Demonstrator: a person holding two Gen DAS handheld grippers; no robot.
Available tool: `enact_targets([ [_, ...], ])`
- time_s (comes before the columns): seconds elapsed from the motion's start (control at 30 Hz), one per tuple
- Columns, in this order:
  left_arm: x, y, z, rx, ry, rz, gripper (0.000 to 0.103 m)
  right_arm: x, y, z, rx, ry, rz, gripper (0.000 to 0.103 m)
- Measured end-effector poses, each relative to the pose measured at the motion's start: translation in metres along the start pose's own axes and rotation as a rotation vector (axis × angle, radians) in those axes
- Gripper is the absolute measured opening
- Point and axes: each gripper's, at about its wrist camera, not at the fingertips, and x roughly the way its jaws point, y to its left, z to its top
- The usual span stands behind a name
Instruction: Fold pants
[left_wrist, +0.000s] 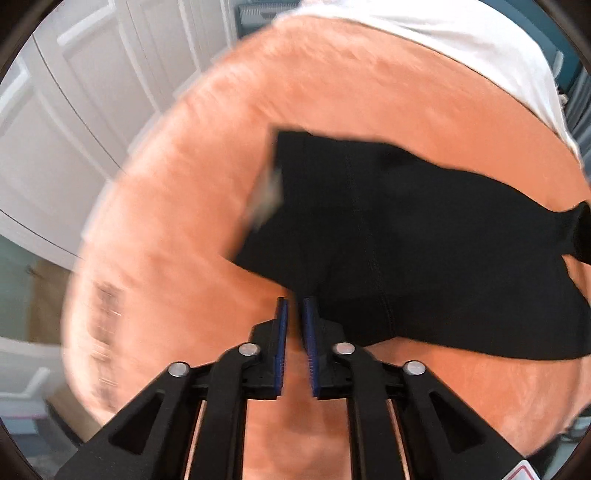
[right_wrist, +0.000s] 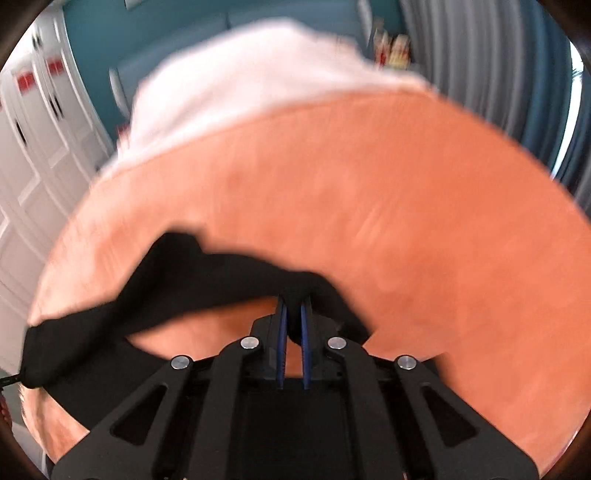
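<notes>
1. Pants (left_wrist: 406, 236) lie black and partly bunched on an orange blanket (left_wrist: 207, 206) that covers a bed; in the left wrist view the garment spreads from the middle toward the right edge, and in the right wrist view one strip of it (right_wrist: 207, 273) is lifted clear of the blanket and trails off to the left
2. Right gripper (right_wrist: 293, 314) is clenched on a bunched fold of the black cloth, which fills the narrow gap between its blue pads (right_wrist: 282, 339)
3. Left gripper (left_wrist: 293, 314) has its pads drawn near together at the garment's near edge; the tips meet the black cloth, but I cannot tell whether any fabric is actually pinched
4. Both views are smeared by motion, so my judgement is that a fold is being carried over; to do it well, keep the lifted edge taut between the two tools, travel level, and lay it down so edges line up before letting go
5. White bedding (left_wrist: 461, 48) sits beyond the blanket, white panelled doors (left_wrist: 74, 110) stand to the left, and a grey curtain (right_wrist: 480, 62) hangs at the far right
6. Nothing lies on the blanket in the fold's path; the plush surface may drag the cloth and wrinkle it
</notes>
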Motion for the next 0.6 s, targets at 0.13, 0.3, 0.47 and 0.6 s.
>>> enact_targets([
  [0.13,0.006,0.043,0.01,-0.025,0.017,0.095,0.0,-0.03,-0.063,-0.011,-0.051,0.06,-0.138,0.006],
  [0.3,0.016,0.04,-0.009,-0.128,0.047,-0.004,0.005,0.029,-0.114,-0.083,-0.041,0.308,-0.282,0.011],
  [0.47,0.009,0.009,-0.045,-0.311,0.03,-0.311,0.088,0.023,-0.108,-0.097,0.062,0.239,-0.351,0.063],
  [0.6,0.029,0.016,-0.047,-0.519,0.044,-0.43,0.088,-0.009,-0.081,-0.099,0.088,0.132,-0.351,0.065],
])
